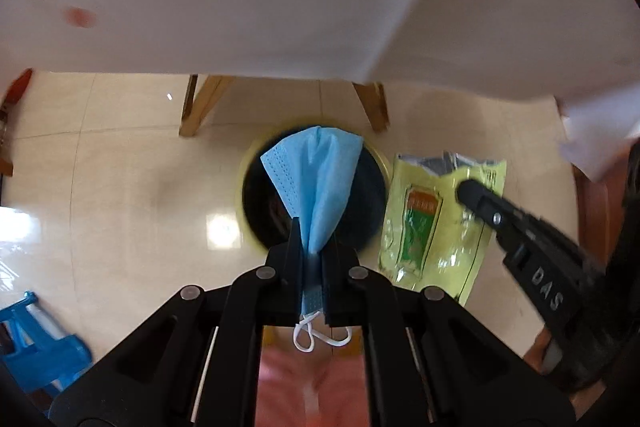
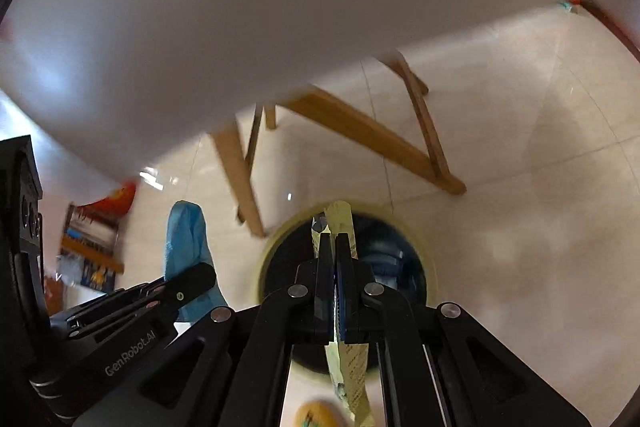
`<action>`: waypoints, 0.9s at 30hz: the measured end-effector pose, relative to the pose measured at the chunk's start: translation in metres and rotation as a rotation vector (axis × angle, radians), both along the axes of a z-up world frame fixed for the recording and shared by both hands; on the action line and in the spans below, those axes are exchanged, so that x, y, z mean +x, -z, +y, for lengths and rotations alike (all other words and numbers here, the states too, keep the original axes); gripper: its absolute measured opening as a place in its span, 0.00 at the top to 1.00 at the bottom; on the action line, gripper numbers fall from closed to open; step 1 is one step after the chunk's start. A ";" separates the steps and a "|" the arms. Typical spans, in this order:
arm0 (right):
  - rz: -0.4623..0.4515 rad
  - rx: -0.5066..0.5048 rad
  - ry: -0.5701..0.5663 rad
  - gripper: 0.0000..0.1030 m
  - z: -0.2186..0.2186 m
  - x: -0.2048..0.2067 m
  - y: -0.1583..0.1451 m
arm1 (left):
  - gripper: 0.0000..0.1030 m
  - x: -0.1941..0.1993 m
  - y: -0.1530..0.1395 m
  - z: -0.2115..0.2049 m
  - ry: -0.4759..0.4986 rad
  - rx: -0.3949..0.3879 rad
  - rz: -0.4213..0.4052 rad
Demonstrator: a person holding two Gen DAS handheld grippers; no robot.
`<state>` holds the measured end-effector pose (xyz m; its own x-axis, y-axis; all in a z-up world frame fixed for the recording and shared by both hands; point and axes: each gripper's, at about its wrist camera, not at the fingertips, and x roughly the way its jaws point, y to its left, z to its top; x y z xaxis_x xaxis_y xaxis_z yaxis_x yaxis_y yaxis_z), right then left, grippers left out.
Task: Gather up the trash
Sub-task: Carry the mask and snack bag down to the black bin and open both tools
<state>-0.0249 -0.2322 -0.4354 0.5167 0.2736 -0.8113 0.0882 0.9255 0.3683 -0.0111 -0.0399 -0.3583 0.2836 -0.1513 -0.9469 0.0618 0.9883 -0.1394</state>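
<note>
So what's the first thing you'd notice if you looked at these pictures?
The blue face mask pinched in the left gripper, dangling right over the dark mouth of the yellow-rimmed bin on the floor. Beside it, the right gripper is clamped on a yellow-green snack wrapper, also above the bin.

Left gripper (image 1: 314,247) and right gripper (image 2: 335,247) point steeply down, fingers (image 1: 294,243) clamped together

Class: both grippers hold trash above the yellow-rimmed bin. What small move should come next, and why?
Probably open the left gripper first: its blue face mask hangs over the bin mouth. The right gripper, shut on the yellow wrapper, likewise sits above the bin and could release next.
</note>
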 end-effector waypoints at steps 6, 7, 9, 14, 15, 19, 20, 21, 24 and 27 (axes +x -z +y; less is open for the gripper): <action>0.059 -0.105 -0.022 0.82 -0.005 0.009 0.094 | 0.96 0.018 0.069 -0.016 -0.042 0.002 -0.134; 0.101 -0.124 -0.039 0.82 -0.005 0.005 0.112 | 0.96 0.016 0.081 -0.017 -0.041 0.013 -0.146; 0.141 -0.145 -0.058 0.82 -0.003 -0.003 0.129 | 0.96 0.019 0.107 -0.021 -0.039 0.030 -0.142; 0.154 -0.127 -0.064 0.82 -0.002 -0.023 0.134 | 0.96 0.009 0.164 -0.034 0.023 0.079 -0.082; 0.155 -0.121 -0.064 0.82 -0.001 -0.026 0.133 | 0.96 0.004 0.170 -0.037 0.034 0.088 -0.072; 0.145 -0.108 -0.066 0.82 0.003 -0.027 0.125 | 0.94 0.006 0.184 -0.032 0.049 0.081 -0.055; 0.140 -0.109 -0.068 0.82 0.006 -0.028 0.119 | 0.91 0.006 0.184 -0.031 0.053 0.075 -0.046; 0.136 -0.111 -0.069 0.82 0.006 -0.027 0.117 | 0.86 0.004 0.184 -0.032 0.057 0.064 -0.038; 0.129 -0.107 -0.066 0.82 0.009 -0.026 0.109 | 0.60 0.009 0.176 -0.030 0.079 0.051 -0.040; 0.124 -0.103 -0.059 0.82 0.008 -0.033 0.094 | 0.38 0.013 0.168 -0.030 0.098 0.058 -0.061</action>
<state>-0.0581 -0.2238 -0.5292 0.3962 0.2128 -0.8932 0.0712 0.9627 0.2609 0.0022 -0.0703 -0.5260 0.3271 -0.1263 -0.9365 0.1649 0.9834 -0.0751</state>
